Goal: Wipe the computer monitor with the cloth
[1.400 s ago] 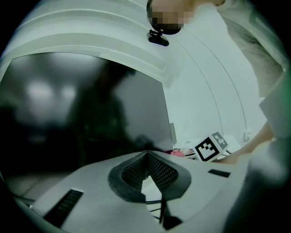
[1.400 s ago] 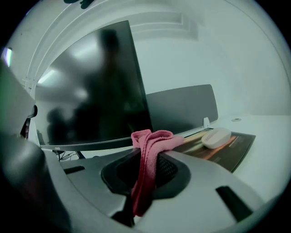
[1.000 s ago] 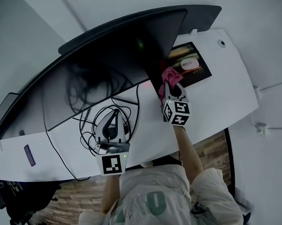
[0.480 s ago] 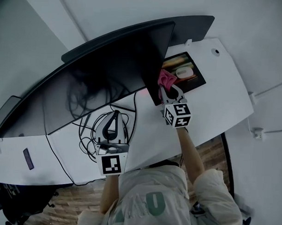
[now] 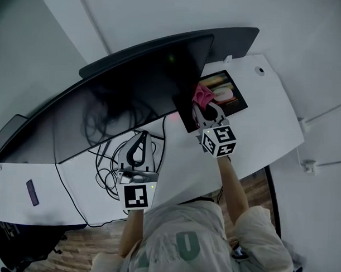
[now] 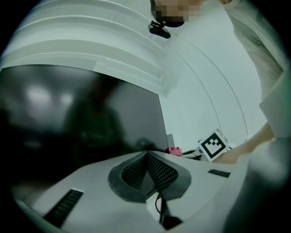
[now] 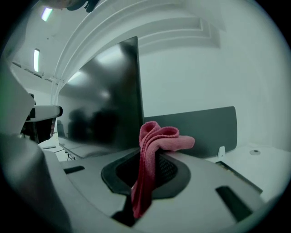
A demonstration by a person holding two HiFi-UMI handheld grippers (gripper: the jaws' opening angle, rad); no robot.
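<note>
A wide dark monitor [image 5: 127, 97] stands switched off across the white desk [image 5: 266, 119]; its right edge [image 7: 134, 91] fills the middle of the right gripper view. A pink cloth [image 5: 202, 95] hangs folded from my right gripper [image 5: 207, 108], which is shut on it, just right of the screen's lower right corner. In the right gripper view the cloth [image 7: 152, 150] droops over the jaws. My left gripper [image 5: 140, 148] hovers shut and empty over the desk below the screen, with its pads [image 6: 146, 169] pressed together and the screen [image 6: 82, 118] ahead.
Tangled black cables [image 5: 111, 158] lie on the desk under the left gripper. A dark mat with pictures [image 5: 228, 93] lies right of the monitor. A grey partition [image 5: 230, 37] runs behind the desk. A small dark object [image 5: 31, 192] sits at the desk's left.
My right gripper with the pink cloth has stayed by the screen's lower right corner while the view shifted slightly. The left gripper has hardly moved.
</note>
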